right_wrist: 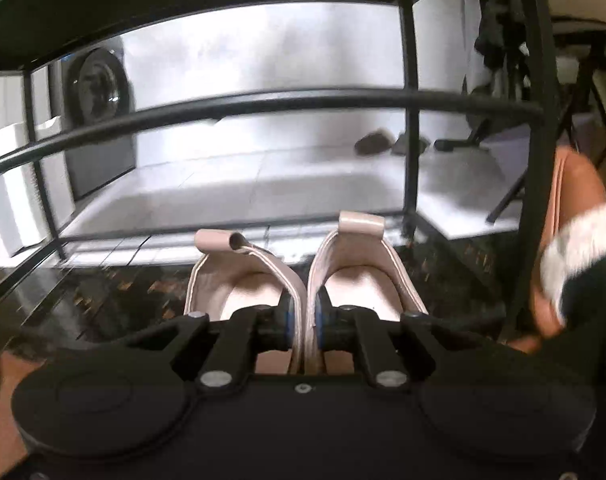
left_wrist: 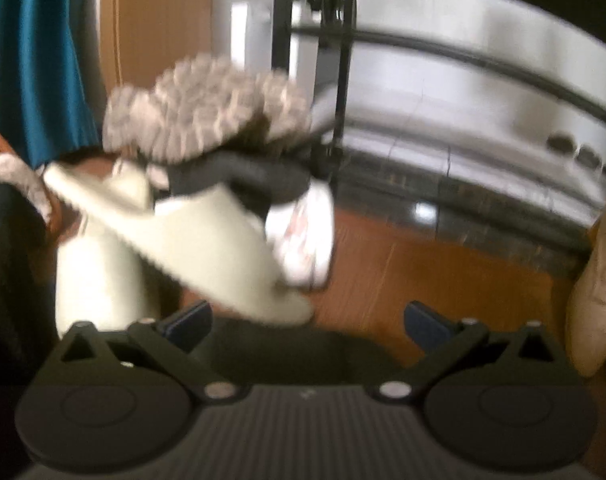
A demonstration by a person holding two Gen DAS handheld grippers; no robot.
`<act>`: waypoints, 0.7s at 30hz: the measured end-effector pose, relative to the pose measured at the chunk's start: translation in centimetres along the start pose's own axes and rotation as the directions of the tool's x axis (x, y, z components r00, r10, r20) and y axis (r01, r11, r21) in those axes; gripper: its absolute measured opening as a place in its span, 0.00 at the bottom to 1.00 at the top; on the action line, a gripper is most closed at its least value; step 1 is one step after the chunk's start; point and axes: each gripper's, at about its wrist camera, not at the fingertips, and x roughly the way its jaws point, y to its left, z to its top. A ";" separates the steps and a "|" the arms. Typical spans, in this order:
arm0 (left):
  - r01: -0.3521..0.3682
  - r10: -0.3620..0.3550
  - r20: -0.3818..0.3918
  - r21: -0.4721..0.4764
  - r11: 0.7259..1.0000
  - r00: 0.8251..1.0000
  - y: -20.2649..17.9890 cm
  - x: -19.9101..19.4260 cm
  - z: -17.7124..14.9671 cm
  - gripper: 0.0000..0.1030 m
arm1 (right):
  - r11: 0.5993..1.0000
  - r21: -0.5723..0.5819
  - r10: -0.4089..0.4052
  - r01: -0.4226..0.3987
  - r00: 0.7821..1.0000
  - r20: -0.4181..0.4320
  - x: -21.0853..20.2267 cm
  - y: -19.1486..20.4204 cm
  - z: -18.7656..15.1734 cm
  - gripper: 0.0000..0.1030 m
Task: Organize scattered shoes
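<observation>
The black metal shoe rack (right_wrist: 263, 106) fills the right wrist view, its curved rail arching across the upper middle and its upright posts standing at left and right; beyond the bars lies pale tiled floor (right_wrist: 263, 176), with open room between the posts wide enough, by my reading, for a pair to pass. In the left wrist view the orange-brown wooden floor (left_wrist: 403, 264) takes the lower right, bare and free, while a heap of shoes crowds the left half. There a pale cream slide sandal (left_wrist: 207, 232) lies tilted across another cream shoe (left_wrist: 99, 276), with a grey fluffy slipper (left_wrist: 211, 108) piled on top and a white patterned shoe (left_wrist: 303, 232) behind; the blur leaves their exact contacts uncertain. The pair of beige slip-on shoes with heel tabs (right_wrist: 303, 276) hangs at the centre bottom of the right wrist view, heels pointing away toward the rack, their two inner walls pressed together so that one pinch carries both. The right claw (right_wrist: 303, 326) is squeezed tight on those touching walls, blue pads on either side. The left claw (left_wrist: 307, 322) stands spread and holds nothing, hovering low just before the toe of the cream sandal, seemingly free to take the next shoe from the heap.
</observation>
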 end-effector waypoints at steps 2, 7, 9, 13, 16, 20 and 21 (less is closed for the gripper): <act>0.013 -0.013 0.022 -0.022 1.000 1.000 -0.9 -0.6 0.5 0.99 | 1.000 0.014 -0.023 0.023 1.000 0.000 2.4 -0.4 1.1 0.10; 0.014 -0.014 0.013 0.021 1.000 1.000 -3.3 0.0 1.0 0.99 | 0.998 -0.017 -0.064 0.065 0.998 0.012 7.1 -0.4 1.9 0.10; 0.010 -0.010 0.009 0.020 1.000 1.000 -3.7 0.2 1.0 0.99 | 0.997 -0.043 -0.063 0.063 0.998 0.013 8.4 0.0 1.6 0.10; 0.010 -0.009 -0.024 0.022 1.000 1.000 -4.1 0.7 0.6 0.99 | 0.996 -0.065 -0.056 0.055 0.998 -0.008 10.2 -0.1 1.3 0.15; 0.020 -0.020 -0.025 0.030 0.999 1.000 -4.3 0.6 0.3 0.99 | 0.996 -0.079 -0.044 0.043 0.999 -0.015 10.4 -0.3 1.5 0.51; 0.041 -0.041 -0.001 0.036 0.999 0.999 -4.6 0.0 0.3 0.99 | 0.994 -0.107 -0.006 0.012 0.999 0.053 7.5 -0.4 2.4 0.87; 0.038 -0.038 0.004 0.038 0.999 0.999 -4.8 -0.3 0.3 0.99 | 0.995 -0.101 0.019 -0.013 0.998 0.060 6.3 -0.7 2.7 0.87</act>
